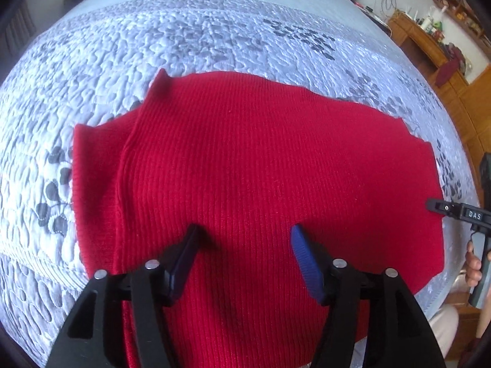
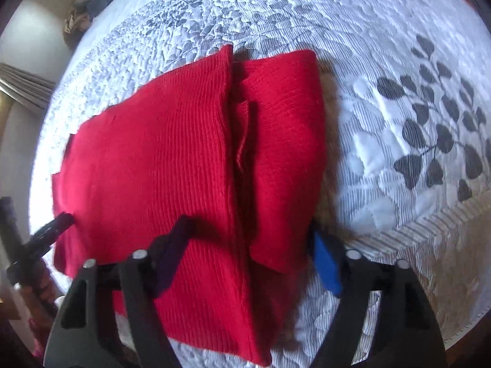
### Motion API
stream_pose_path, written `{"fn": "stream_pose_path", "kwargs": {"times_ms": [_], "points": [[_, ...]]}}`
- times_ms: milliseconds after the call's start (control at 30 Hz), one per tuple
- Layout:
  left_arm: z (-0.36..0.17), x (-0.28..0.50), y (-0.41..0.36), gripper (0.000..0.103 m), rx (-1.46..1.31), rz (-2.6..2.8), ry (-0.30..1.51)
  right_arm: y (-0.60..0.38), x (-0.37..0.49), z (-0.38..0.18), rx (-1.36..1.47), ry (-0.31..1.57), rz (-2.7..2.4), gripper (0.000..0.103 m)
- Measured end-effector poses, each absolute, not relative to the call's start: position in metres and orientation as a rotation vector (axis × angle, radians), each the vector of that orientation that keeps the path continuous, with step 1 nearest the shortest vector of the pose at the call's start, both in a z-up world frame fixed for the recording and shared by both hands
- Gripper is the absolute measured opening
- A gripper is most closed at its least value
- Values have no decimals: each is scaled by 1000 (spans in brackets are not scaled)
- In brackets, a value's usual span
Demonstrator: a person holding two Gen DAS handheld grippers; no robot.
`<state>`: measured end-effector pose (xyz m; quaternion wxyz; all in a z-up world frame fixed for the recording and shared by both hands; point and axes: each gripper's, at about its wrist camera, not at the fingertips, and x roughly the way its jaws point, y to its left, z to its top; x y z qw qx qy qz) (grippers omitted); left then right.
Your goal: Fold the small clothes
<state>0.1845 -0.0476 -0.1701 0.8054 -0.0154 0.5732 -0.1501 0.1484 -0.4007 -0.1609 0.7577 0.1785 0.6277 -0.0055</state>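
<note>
A red ribbed knit garment (image 1: pixel 260 159) lies flat on the quilted bed cover, with one part folded over along its left side. My left gripper (image 1: pixel 245 236) is open just above the garment's near part, holding nothing. In the right wrist view the same garment (image 2: pixel 172 159) shows a folded flap (image 2: pixel 282 141) on its right. My right gripper (image 2: pixel 250 233) is open and straddles the garment's near right edge, one pad over the cloth, the blue pad (image 2: pixel 326 263) beside it. The right gripper also shows at the left wrist view's right edge (image 1: pixel 442 208).
The bed cover (image 1: pixel 184 40) is pale blue-white with grey leaf prints (image 2: pixel 435 135). A wooden cabinet with bottles (image 1: pixel 429 30) stands beyond the bed at the right. The bed's near edge (image 2: pixel 445 306) curves close to my right gripper. Crumpled cloth (image 2: pixel 83 9) lies at the far left.
</note>
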Motion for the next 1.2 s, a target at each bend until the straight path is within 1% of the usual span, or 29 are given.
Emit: {"fn": "stream_pose_path", "kwargs": {"times_ms": [33,67,100,133,200,233,333,667,1200], "points": [[-170,184,-49,68,-19,-327,1225,-398,148,-161,373,1358,-21,58],[-170,183,-53,68,2,-332,1212,-396,147,-160,372,1342,-26,54],[-170,182,-52,69,11,-337,1201,-397,147,-160,379,1336,-31,46],[-171,181,-53,69,18,-343,1189,-398,146,-160,395,1329,-32,35],[-171,181,-52,69,24,-354,1173,-401,144,-158,466,1316,-10,24],[-171,181,-52,69,28,-364,1168,-403,142,-157,512,1312,-9,23],[-171,182,-49,70,28,-399,1157,-401,143,-157,519,1313,-32,22],[-173,181,-46,70,19,-439,1139,-382,153,-150,426,1353,-125,22],[-172,186,-40,71,-43,-487,1164,-337,175,-96,275,1370,-185,21]]}}
